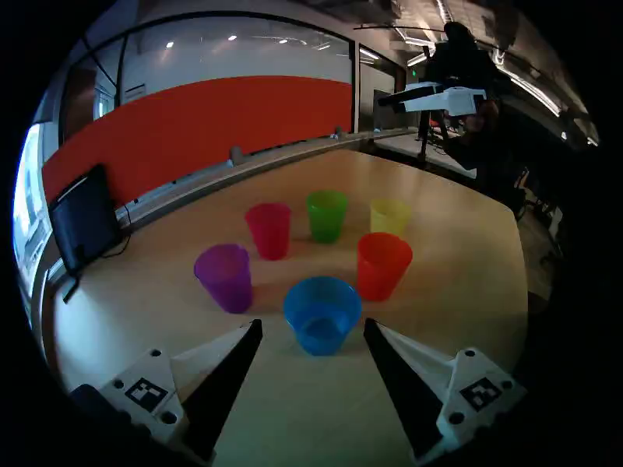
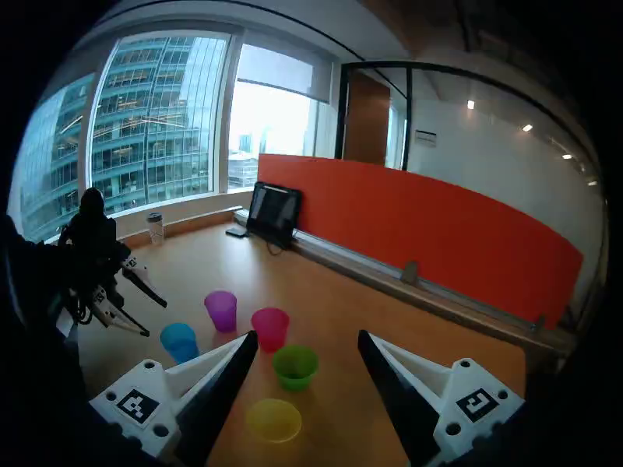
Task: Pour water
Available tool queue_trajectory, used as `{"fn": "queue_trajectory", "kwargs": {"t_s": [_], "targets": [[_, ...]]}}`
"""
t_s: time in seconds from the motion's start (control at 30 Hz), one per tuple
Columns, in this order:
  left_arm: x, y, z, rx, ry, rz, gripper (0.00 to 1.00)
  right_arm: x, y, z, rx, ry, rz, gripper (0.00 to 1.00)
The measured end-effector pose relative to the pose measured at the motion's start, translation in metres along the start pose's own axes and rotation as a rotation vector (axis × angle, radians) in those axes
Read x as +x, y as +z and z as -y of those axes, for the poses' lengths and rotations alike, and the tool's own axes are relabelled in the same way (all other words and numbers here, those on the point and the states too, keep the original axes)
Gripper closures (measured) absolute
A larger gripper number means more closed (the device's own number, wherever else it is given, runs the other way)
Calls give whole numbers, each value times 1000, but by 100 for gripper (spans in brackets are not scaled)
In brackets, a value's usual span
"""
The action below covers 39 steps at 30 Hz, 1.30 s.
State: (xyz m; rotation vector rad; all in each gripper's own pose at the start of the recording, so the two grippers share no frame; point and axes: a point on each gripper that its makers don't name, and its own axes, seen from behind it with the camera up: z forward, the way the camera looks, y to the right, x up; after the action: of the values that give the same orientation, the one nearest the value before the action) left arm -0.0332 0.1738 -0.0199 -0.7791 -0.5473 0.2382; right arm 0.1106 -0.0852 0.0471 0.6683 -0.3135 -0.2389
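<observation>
My left gripper (image 1: 311, 323) is spread wide with nothing between its fingers. It hovers low over the wooden table (image 1: 467, 265), and both fingertips stand clear of the blue cup (image 1: 322, 314), which sits upright just ahead in the gap between them. Six plastic cups form a ring on the table. The blue cup is at 6 o'clock, the purple cup (image 1: 224, 276) at 8, the pink cup (image 1: 269, 229) at 10, the green cup (image 1: 326, 215) at 12, the yellow cup (image 1: 389, 216) at 2 and the orange cup (image 1: 382, 265) at 4. All are upright and apart from one another. I cannot tell from here whether any of them holds water. A black laptop (image 1: 82, 218) stands at 9 o'clock by the red wall panel (image 1: 202, 124). At 1 o'clock in the left gripper view, far across the table, a person's hand holds the right gripper (image 2: 306, 336) up in the air. In its own view that gripper is also wide open and empty, well above the table. The green cup lies just beyond its fingertips, the yellow one is nearer at 6 o'clock, and the left gripper is low at 9 o'clock beside the blue cup.
</observation>
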Motion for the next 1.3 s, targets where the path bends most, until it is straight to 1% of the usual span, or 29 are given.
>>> {"fn": "queue_trajectory", "kwargs": {"t_s": [0.17, 0.27, 0.47, 0.77, 0.97, 1.17, 1.3], "targets": [[-12, 12, -6, -20, 3, 47, 2, -8, 7, 0, 6, -8, 20, 0], [-16, 19, -7, -28, 2, 63, 3, -11, 11, -1, 7, -12, 29, 0], [-21, 32, -7, -44, -1, 85, 2, -17, 19, 0, 17, -11, 43, 0], [-23, 50, -8, -58, 10, 106, 3, -26, 33, -4, 22, -10, 67, 0], [-19, 57, -7, -65, 2, 105, 3, -31, 42, -6, 28, -10, 82, 0], [-13, 61, -11, -84, -4, 96, 3, -32, 51, -8, 33, -6, 90, 0], [-10, 63, -11, -88, -9, 94, 3, -34, 57, -9, 37, -5, 97, 0]]}}
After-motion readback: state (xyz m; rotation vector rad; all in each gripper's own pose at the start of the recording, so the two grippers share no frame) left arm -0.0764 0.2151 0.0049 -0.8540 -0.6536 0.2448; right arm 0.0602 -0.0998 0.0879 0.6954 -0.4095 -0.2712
